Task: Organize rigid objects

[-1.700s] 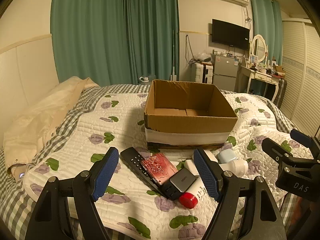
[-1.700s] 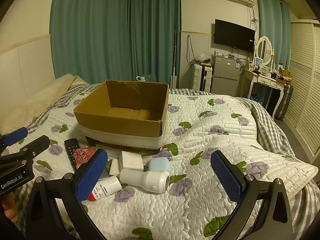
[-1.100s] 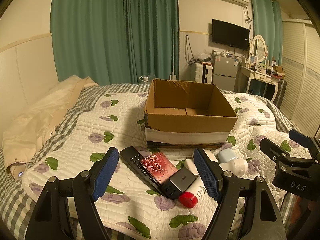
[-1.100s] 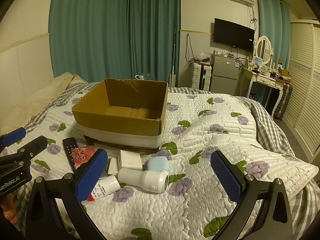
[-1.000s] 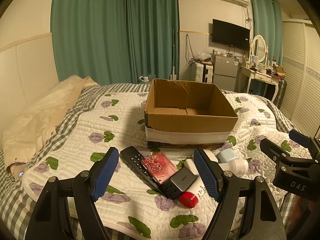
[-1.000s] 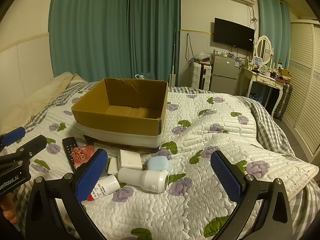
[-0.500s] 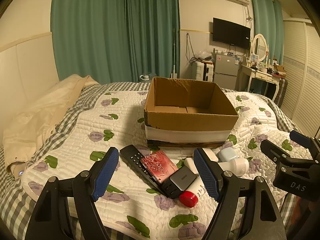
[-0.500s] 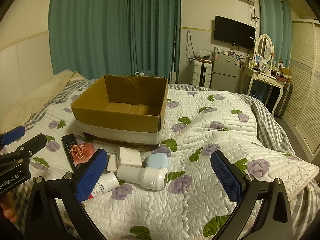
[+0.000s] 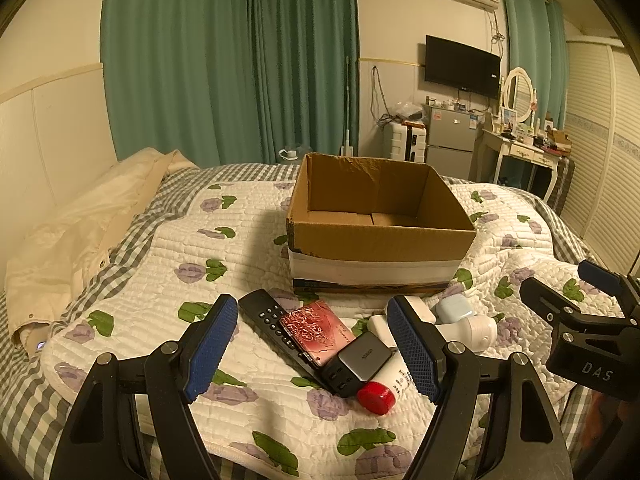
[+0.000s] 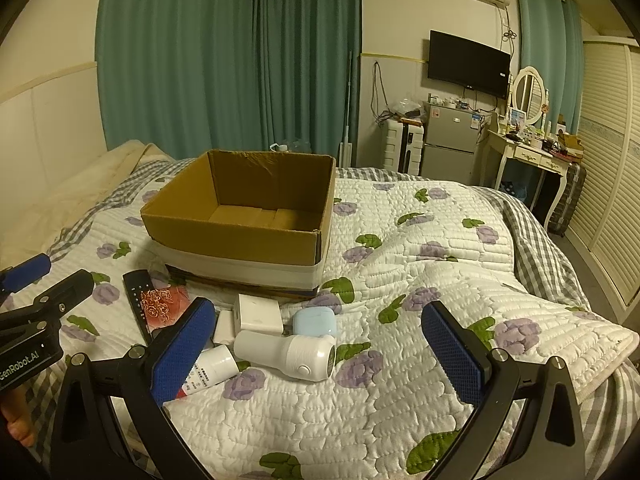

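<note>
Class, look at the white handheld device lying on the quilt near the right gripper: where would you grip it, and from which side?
Grip the white handheld device across its narrower handle end, coming from above with the open right hand-held gripper. It lies flat on its side, handle toward the white charger block, and the wider head looks harder to span.

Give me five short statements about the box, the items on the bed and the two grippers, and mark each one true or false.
1. The cardboard box holds nothing visible. True.
2. The left gripper is shut on the black remote. False: it is open and holds nothing.
3. The red patterned card lies on the remote. True.
4. The light blue case is inside the box. False: it lies on the quilt before the box.
5. The right gripper is open. True.
</note>
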Available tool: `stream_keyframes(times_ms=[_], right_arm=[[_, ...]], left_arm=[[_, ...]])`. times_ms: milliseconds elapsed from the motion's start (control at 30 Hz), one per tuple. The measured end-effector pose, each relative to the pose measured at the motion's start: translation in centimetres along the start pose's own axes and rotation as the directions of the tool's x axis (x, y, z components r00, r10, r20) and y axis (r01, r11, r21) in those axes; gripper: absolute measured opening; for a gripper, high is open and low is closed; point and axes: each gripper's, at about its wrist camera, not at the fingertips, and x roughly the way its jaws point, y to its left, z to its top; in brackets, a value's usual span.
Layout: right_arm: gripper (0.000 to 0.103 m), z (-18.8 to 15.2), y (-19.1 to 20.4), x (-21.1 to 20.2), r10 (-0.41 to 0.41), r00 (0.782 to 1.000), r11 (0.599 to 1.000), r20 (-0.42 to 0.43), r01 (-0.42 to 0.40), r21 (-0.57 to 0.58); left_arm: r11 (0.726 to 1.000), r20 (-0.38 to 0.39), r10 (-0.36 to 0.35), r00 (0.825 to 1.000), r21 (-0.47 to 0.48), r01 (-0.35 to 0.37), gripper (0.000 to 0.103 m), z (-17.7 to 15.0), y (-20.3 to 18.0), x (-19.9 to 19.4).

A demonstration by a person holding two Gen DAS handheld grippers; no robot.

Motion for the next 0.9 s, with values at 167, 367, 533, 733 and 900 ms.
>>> stream_keyframes(times_ms=[167,367,533,733,900], right_arm=[[0.103,0.1,-0.1,-0.1,0.005,1.0,1.0,0.0,-0.005,0.0],[0.103,0.3,-0.2,-0.9,-0.006,1.0,1.0,0.02,0.006,-0.017],[0.103,0.2,-1.0,-1.1,-0.01,1.0,1.0,0.02,0.01,-0.014],[0.103,0.1,-2.1,-0.6,-0.016,1.0,1.0,0.005,0.016,0.002],[0.103,-0.4,-3.2,0.3,-0.016,0.999,0.999,-0.03,0.017,0.027]], left_arm=[[1.0,-0.014,-0.01,1.0,0.004,0.01,0.08,0.0,-0.3,0.2],[1.0,-0.008,-0.021,1.0,0.012,0.021,0.08,0.2,-1.1,0.0],[1.0,-0.009,-0.023,1.0,0.016,0.023,0.08,0.1,-1.8,0.3],[0.996,-0.058,-0.068,0.996,0.047,0.071,0.078,-1.2,-3.1,2.4],[0.988,-0.186,-0.12,0.975,0.073,0.136,0.078,-3.3,-4.9,6.5]])
